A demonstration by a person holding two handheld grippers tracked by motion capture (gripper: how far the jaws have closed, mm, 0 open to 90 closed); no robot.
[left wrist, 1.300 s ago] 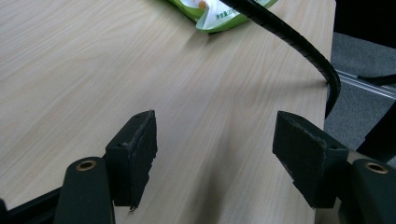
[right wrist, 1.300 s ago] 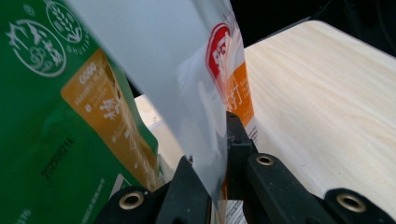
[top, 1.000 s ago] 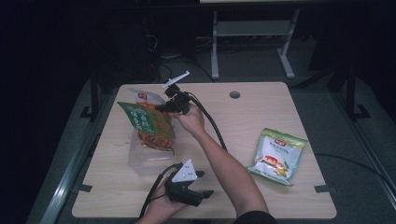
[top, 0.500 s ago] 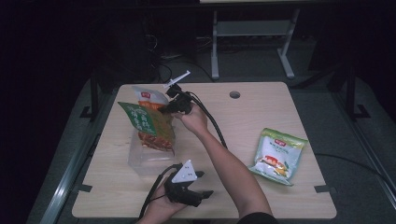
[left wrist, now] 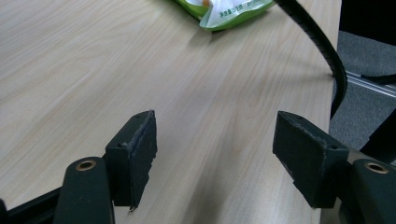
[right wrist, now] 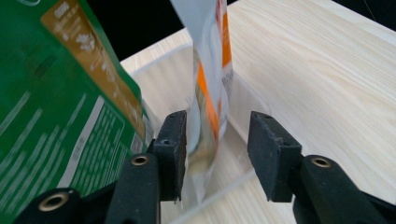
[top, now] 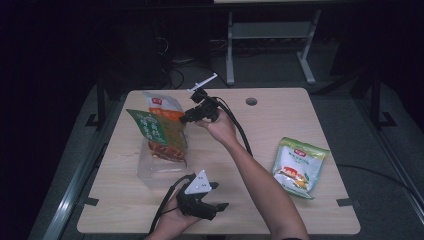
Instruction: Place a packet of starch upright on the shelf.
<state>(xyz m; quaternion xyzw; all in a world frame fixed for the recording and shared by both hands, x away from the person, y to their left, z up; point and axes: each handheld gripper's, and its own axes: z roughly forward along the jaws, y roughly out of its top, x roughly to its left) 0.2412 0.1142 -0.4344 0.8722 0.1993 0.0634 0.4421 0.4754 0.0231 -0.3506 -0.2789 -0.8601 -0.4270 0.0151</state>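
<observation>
A clear plastic bin (top: 148, 173) stands left of the table's middle with two snack bags upright in it. One is a green bag (top: 154, 131), the other an orange-and-white bag (top: 163, 104) behind it. My right gripper (top: 185, 119) sits just right of those bags. In the right gripper view, the orange-and-white bag (right wrist: 210, 88) hangs between the jaws of the right gripper (right wrist: 217, 149), close to the left pad. Those jaws have just been opening and no longer pinch it. The green bag (right wrist: 56, 98) leans at the left. My left gripper (top: 218, 196) rests open at the front edge, holding nothing (left wrist: 215, 158).
A green-and-yellow snack bag (top: 299, 167) lies flat at the table's right; its edge (left wrist: 224, 9) shows beyond the left jaws. A black cable (left wrist: 322, 42) curves past the table edge. A round hole (top: 251, 101) sits near the far edge.
The right gripper's jaws have parted and let go of the orange-and-white bag, which stays standing in the bin. The right hand has drawn back a little to the right. The left hand is unmoved.
</observation>
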